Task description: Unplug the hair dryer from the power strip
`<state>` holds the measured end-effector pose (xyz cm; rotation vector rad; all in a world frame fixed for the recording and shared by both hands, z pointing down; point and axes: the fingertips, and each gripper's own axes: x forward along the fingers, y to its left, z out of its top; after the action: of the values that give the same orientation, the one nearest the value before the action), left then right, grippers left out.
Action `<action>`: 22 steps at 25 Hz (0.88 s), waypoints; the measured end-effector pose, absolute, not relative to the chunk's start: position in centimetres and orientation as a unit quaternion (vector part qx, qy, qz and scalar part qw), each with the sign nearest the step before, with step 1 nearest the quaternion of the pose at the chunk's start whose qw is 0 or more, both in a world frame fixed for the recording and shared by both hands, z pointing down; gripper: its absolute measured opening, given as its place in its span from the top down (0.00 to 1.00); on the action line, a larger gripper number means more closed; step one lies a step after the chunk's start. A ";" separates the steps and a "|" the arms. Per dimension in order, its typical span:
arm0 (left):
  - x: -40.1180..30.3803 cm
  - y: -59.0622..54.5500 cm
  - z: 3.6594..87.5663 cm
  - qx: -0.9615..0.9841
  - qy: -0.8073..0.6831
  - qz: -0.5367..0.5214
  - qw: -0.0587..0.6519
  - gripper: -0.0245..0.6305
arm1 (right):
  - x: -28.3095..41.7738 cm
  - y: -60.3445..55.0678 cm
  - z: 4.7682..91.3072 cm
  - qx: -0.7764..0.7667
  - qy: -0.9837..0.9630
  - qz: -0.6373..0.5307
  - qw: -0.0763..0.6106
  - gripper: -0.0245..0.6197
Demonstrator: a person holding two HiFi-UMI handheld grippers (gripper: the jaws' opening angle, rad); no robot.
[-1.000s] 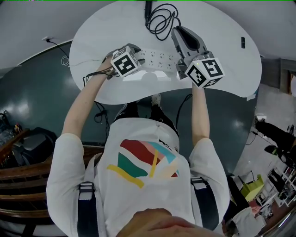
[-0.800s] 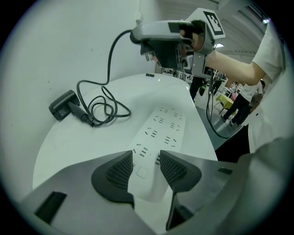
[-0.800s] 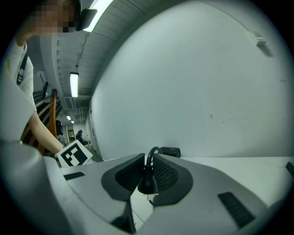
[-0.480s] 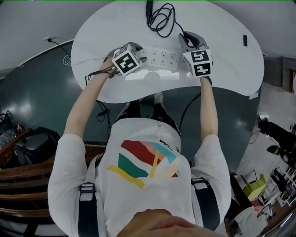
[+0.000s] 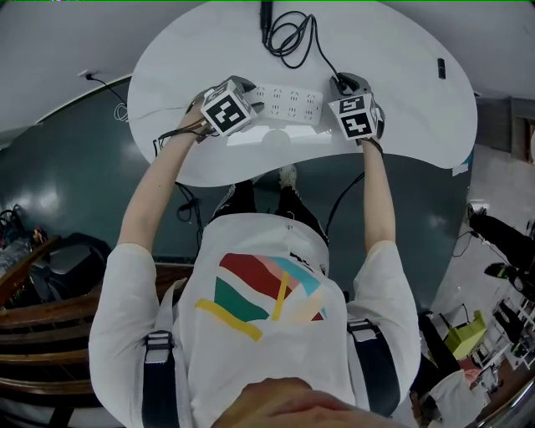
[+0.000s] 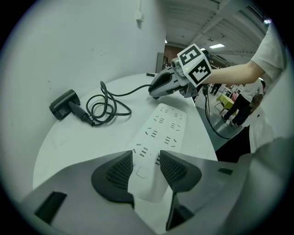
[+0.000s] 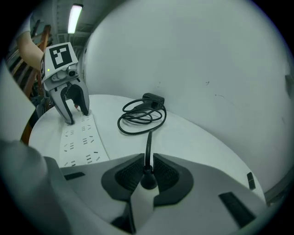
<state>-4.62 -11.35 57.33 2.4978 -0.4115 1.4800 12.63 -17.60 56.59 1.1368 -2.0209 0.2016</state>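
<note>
Left gripper (image 6: pixel 146 170): parked at the left end of the power strip (image 5: pixel 288 104), pointing steeply down. Fingers (image 6: pixel 115 172) part-open, nothing pinched. The strip's face shows in the gap and its edges run under the pads, so the tips sit on top of it; whether they bear down on it I can't tell.

Strip: white, flat on the white bench (image 5: pixel 401 67), near the front edge, running left-right between the two grippers. Every socket in view is empty.

Hair dryer (image 5: pixel 267 15): black, lying at the far edge of the bench, behind the strip. Its cord (image 5: pixel 294 40) is coiled just beside it, then one strand runs forward and right.

Right gripper (image 7: pixel 146 170): low over the bench at the strip's right end, just off it. Fingers narrow, clamped on the plug (image 7: pixel 148 180), with the cord leaving straight out between them. Plug is clear of the strip.

Far right: small dark object (image 5: pixel 440 73) alone on the bench.
</note>
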 end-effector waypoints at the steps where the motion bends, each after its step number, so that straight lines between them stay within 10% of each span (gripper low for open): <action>1: -4.6 -11.4 57.3 0.847 -0.140 0.501 0.105 0.66 | 12.7 -17.6 56.6 0.455 -0.799 0.085 0.385 0.87; 22: -4.8 -14.6 50.8 0.882 -0.202 0.409 0.120 0.67 | 12.0 -19.3 45.7 0.495 -0.815 0.051 0.296 0.80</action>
<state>-4.79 -14.64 50.80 2.5776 -0.5908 1.1942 11.96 -19.33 45.74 1.3181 -2.1689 0.1352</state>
